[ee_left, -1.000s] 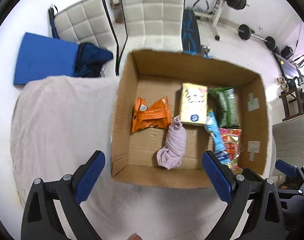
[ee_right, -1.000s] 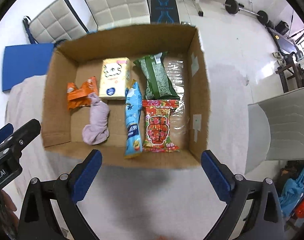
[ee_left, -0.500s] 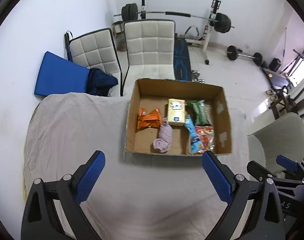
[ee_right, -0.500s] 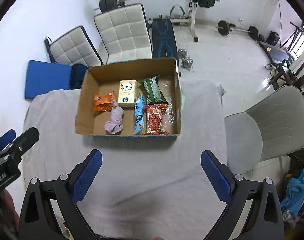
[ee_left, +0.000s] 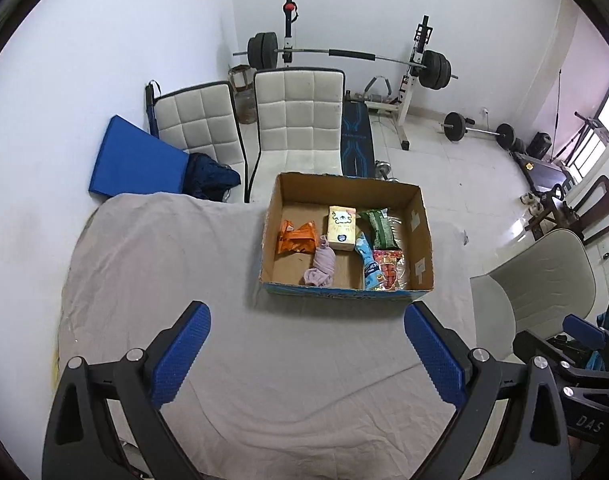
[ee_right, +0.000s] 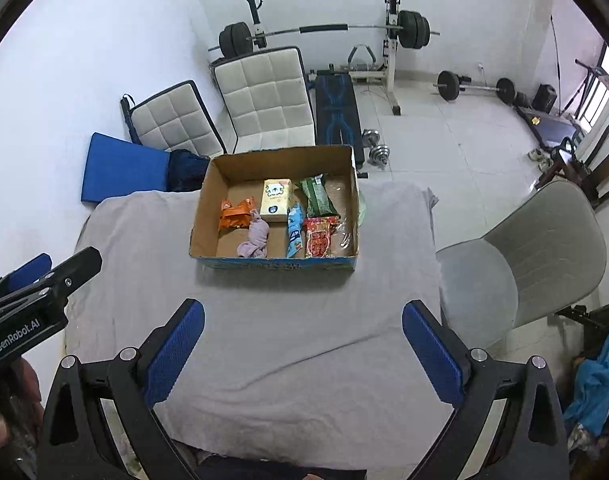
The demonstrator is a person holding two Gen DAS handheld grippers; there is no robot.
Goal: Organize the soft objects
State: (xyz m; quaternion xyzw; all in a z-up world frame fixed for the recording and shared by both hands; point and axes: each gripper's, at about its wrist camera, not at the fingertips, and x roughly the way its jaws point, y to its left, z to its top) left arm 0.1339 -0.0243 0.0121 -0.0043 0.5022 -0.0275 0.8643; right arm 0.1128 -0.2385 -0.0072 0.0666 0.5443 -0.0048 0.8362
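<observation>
An open cardboard box (ee_left: 421,240) (ee_right: 202,216) stands on the cloth-covered table (ee_left: 184,280) (ee_right: 304,320). It holds an orange packet (ee_left: 297,236) (ee_right: 235,213), a cream tissue pack (ee_left: 341,221) (ee_right: 276,199), a rolled lilac cloth (ee_left: 321,265) (ee_right: 256,238), a blue packet (ee_left: 366,262) (ee_right: 294,231), a green packet (ee_left: 380,224) (ee_right: 318,197) and a red packet (ee_left: 387,274) (ee_right: 320,240). My left gripper (ee_left: 307,356) is open and empty, well back from the box. My right gripper (ee_right: 303,354) is open and empty, also back from it.
Two white quilted chairs (ee_left: 296,120) and a blue mat (ee_left: 136,160) stand behind the table. A grey chair (ee_right: 536,256) is at its right. A barbell rack (ee_right: 324,32) and weights fill the far floor. The left gripper's body (ee_right: 36,304) shows at left.
Both grippers have pulled back and up from right over the box, so the box looks much smaller and the whole room shows. Both stay open and empty. The box contents have not moved.
</observation>
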